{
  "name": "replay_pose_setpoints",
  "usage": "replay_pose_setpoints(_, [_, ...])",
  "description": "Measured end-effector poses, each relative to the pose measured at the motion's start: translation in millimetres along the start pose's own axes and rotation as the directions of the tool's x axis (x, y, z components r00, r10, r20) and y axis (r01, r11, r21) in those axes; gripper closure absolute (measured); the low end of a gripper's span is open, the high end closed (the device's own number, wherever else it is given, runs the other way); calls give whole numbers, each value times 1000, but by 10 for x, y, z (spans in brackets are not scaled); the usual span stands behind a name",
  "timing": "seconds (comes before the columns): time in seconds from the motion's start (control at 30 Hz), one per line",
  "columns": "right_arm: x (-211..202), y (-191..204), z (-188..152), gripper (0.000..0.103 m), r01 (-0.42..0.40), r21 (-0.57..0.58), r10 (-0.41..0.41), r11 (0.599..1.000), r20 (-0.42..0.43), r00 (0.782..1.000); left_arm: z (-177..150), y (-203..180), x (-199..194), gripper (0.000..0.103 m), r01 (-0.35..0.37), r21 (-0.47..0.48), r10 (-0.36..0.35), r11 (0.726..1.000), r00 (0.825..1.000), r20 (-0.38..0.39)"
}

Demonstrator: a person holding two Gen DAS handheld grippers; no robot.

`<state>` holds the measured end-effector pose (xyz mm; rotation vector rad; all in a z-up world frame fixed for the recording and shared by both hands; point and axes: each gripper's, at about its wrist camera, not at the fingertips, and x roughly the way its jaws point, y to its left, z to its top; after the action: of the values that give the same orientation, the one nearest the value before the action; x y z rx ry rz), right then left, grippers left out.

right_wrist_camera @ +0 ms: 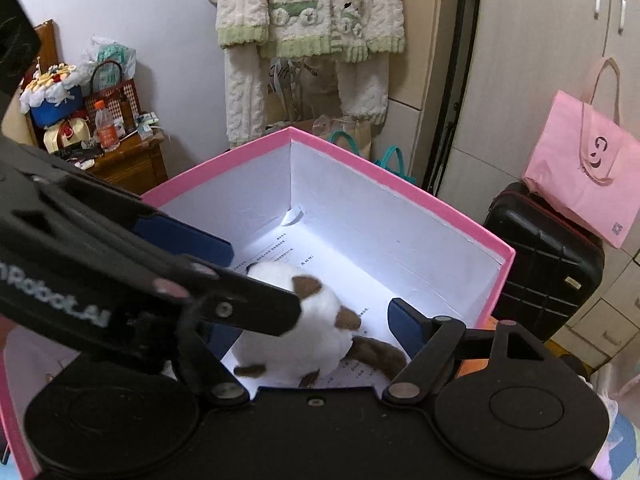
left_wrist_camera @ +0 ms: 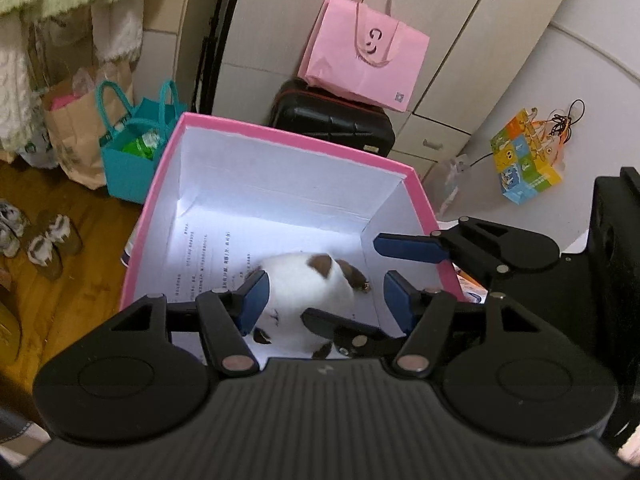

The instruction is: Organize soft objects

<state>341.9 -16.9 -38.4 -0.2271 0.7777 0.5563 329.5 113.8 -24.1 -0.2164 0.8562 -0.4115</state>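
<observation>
— Plush cat [left_wrist_camera: 308,292], white with brown patches, lies on the printed sheet [left_wrist_camera: 208,256] at the bottom of our pink box [left_wrist_camera: 288,134], so we judge that one stowed. Any others left?

— We see none from here; we cannot tell.

— And our fingers?

— Both pairs hang inside the box, spread wide and holding nothing. Our left gripper [left_wrist_camera: 326,296] straddles the cat, one pad beside each flank. Our right gripper [right_wrist_camera: 316,326] sits over it too, with the tail near its right pad.
</observation>
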Motion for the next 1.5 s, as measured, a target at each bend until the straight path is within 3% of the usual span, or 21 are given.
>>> replay_pose_setpoints(0.17, [-175,56,-52,21,0,-3,0,1000,29,1000,-83,-116,-245,40,-52,51,49,997,997,61])
replay_pose_setpoints(0.57, [-707,253,-227,21,24,-23,-22,999,65,998,-348,-427,-775,33,-89,133,72,987,990,125])
replay_pose_setpoints(0.97, [-1353,219,-528,21,52,-26,-48,998,115,992,-611,-891,-1205,28,-78,245,36,966,985,171])
replay_pose_setpoints(1.2, [-1933,-98,-1061,21,139,33,-142,990,171,975,-776,-1198,-1269,27,-73,320,19,945,985,169])
replay_pose_setpoints(1.5, [-2342,-655,-1724,21,248,168,-273,954,145,951,-981,-1638,-1083,27,-19,399,-40,917,990,138])
